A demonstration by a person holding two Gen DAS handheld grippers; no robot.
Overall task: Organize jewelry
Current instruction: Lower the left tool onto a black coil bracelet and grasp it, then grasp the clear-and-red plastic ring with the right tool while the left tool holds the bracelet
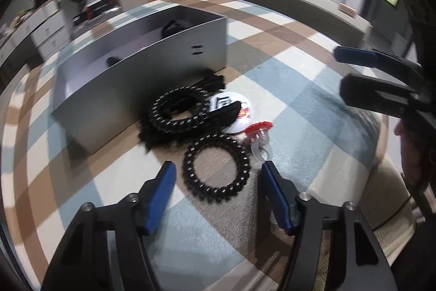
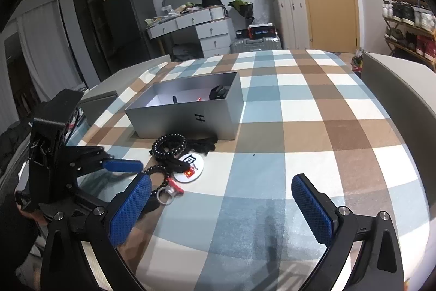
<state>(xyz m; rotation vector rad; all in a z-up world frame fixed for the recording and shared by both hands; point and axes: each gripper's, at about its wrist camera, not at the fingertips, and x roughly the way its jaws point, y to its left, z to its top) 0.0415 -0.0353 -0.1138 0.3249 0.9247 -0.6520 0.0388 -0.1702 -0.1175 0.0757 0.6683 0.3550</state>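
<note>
Inside the grey box point(image 2: 188, 113) most is hidden by its near wall: only a dark upright piece, a bit of red and a black bundle at the far right corner show over the rim, and I cannot tell what each is. The box lies with its long side running from about eight o'clock to two o'clock across the checked cloth point(image 2: 299, 127).

Just in front of it the jewelry sits in a heap: a black beaded bracelet point(image 1: 216, 168) lying flat as an open ring, a larger beaded loop point(image 1: 177, 113) touching black tangled cords toward the box, a white round badge point(image 1: 237, 111) at three o'clock of that loop, and a small red and clear piece point(image 1: 259, 132), too blurred to name.

The left gripper point(image 1: 218, 176) hangs over the flat bracelet, fingers spread either side, not pressing it. The right gripper point(image 2: 220, 198) stands wide open over bare cloth, nothing between.
</note>
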